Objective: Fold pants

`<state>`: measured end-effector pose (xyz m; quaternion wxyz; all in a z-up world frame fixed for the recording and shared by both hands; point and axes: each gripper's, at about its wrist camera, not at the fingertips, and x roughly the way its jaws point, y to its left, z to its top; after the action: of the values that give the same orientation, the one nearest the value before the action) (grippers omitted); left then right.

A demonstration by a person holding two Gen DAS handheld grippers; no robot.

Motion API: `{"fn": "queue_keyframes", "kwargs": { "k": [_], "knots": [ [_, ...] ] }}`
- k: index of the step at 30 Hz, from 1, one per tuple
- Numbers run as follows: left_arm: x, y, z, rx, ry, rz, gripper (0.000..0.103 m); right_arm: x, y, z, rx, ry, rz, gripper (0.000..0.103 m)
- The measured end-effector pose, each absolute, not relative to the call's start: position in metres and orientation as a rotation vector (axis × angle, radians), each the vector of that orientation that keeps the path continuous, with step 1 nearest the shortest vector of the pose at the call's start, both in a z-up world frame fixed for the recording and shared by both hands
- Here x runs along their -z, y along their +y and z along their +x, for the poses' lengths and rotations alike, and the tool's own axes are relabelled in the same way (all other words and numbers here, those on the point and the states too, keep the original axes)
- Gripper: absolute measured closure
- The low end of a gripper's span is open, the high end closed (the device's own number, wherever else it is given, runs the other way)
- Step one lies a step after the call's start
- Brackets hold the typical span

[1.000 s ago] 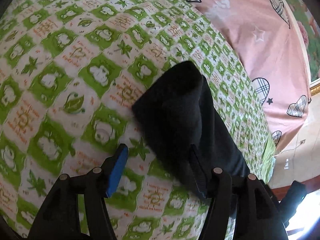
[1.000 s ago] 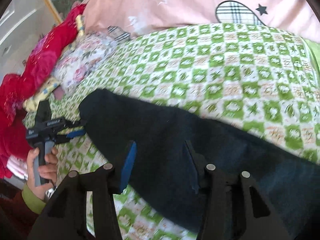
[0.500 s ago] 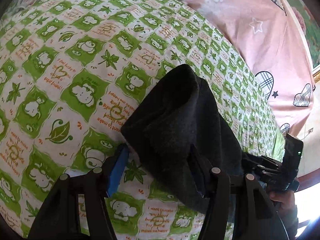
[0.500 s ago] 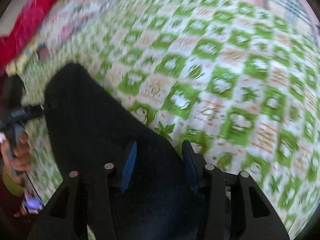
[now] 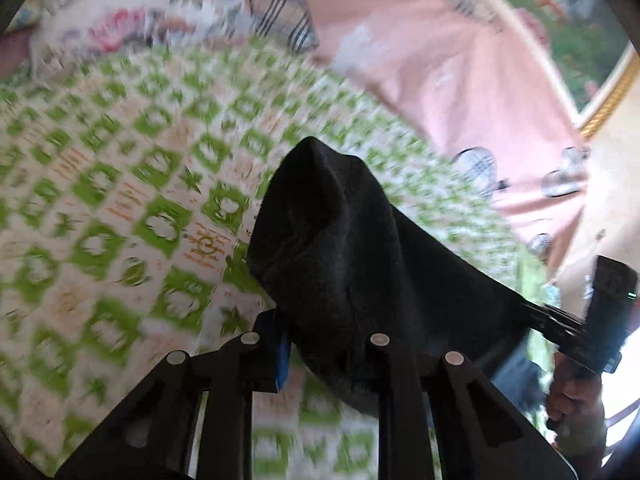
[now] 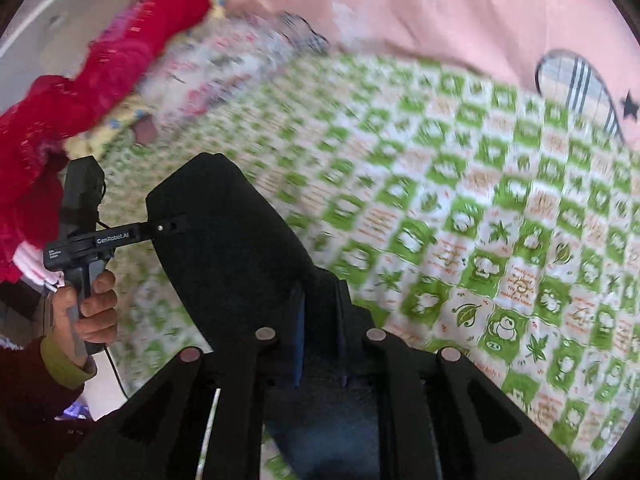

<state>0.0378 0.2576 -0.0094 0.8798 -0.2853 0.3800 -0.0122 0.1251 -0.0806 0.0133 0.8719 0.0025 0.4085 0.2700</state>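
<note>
Two bedcovers: green-checked sheet point(image 6: 460, 216), pink quilt point(image 6: 420, 12).

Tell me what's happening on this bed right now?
A person is folding dark pants on a green-checked bedsheet, working a handheld gripper in each hand. The left gripper is clamped on one end of the pants and the right gripper on another part, so the fabric hangs raised between them above the sheet. Both views are motion-blurred, so the lift is under way and no fold is laid down yet.
</note>
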Motion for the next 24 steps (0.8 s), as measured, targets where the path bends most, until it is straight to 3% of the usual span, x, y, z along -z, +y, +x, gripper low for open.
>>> {"fn": "queue_keyframes", "kwargs": {
  "k": [7, 19, 21, 23, 24],
  "knots": [
    [-0.024, 0.277, -0.043, 0.042, 0.717, -0.558, 0.084, -0.02, -0.052, 0.122, -0.633, 0.806, 0.018, 0.089],
    [0.057, 0.304, -0.019, -0.163, 0.893, -0.427, 0.081, 0.08, 0.027, 0.191, -0.385, 0.894, -0.081, 0.091],
    [0.062, 0.304, -0.021, -0.185, 0.918, -0.414, 0.071, 0.081, 0.021, 0.192, -0.378, 0.888, -0.033, 0.085],
    [0.056, 0.307, -0.028, -0.215, 0.909, -0.406, 0.063, 0.073, 0.013, 0.185, -0.362, 0.872, -0.009, 0.065],
    [0.051, 0.308, -0.032, -0.233, 0.893, -0.395, 0.057, 0.066, 0.008, 0.179, -0.351, 0.858, 0.0, 0.062]
  ]
}}
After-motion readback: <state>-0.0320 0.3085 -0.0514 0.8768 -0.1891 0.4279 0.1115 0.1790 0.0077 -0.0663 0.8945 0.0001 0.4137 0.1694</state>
